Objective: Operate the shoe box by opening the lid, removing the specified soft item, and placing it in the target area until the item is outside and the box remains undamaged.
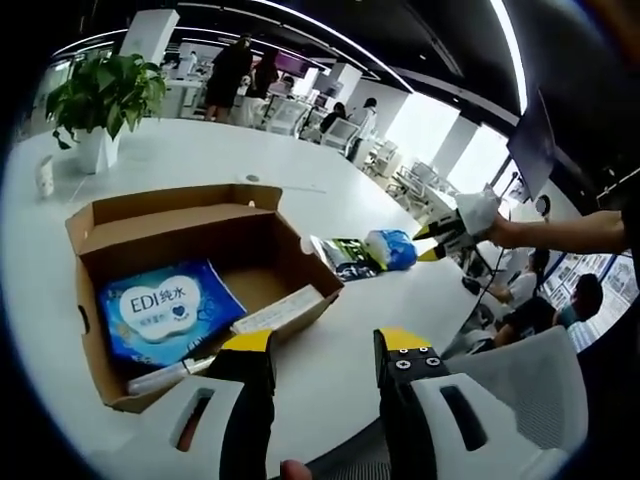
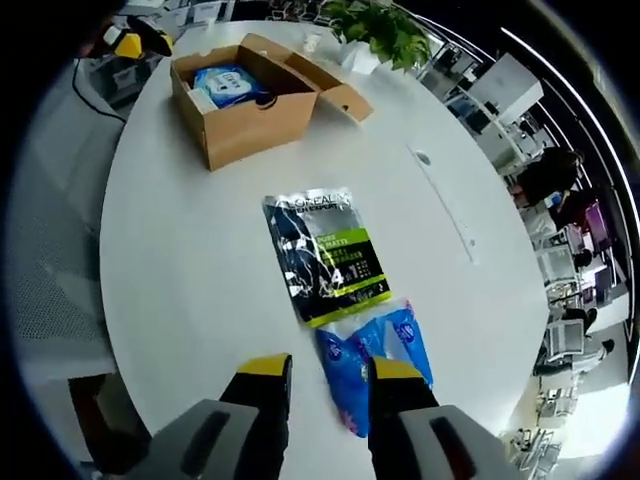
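I see an open cardboard shoe box (image 1: pixel 190 270) on a white round table (image 1: pixel 350 330), lid flap folded back. Inside, toward its left, lies a blue wipes pack (image 1: pixel 170 310), with a white carton (image 1: pixel 278 310) against the right wall. My left gripper (image 1: pixel 325 355) hovers near the box, jaws apart, holding nothing. To the right of the box lie a dark sachet (image 2: pixel 325 255) and a blue pouch (image 2: pixel 375 360), touching. My right gripper (image 2: pixel 328 378) sits with 2 jaws parted over the pouch's near end, not gripping. A potted plant (image 1: pixel 100 100) stands far left.
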The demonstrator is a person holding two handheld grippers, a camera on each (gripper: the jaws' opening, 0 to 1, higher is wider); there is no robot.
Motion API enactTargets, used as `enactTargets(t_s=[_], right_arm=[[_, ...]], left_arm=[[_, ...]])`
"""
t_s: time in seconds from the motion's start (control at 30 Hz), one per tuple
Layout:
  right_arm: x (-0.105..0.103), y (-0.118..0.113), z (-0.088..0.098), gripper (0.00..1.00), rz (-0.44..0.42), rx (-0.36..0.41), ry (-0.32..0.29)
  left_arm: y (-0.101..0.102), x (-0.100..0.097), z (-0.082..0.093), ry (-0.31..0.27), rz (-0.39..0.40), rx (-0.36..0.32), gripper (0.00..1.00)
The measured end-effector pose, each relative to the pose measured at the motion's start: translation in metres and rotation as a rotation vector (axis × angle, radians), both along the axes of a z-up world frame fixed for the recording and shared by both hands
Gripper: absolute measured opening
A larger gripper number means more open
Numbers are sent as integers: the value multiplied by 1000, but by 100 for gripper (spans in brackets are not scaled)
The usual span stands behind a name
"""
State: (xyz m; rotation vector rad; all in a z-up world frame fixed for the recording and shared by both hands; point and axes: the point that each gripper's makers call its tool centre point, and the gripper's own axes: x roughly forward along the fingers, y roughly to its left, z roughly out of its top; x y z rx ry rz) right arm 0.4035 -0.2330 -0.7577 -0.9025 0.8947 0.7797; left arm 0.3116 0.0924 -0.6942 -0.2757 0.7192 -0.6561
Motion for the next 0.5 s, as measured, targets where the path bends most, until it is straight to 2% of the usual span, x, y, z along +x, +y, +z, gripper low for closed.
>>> enactTargets(t_s=[0.5], right_arm=[[-15,49,14,34,-120,156,-22]], left_arm=[[2,3,-1,6,-7,-23,39]])
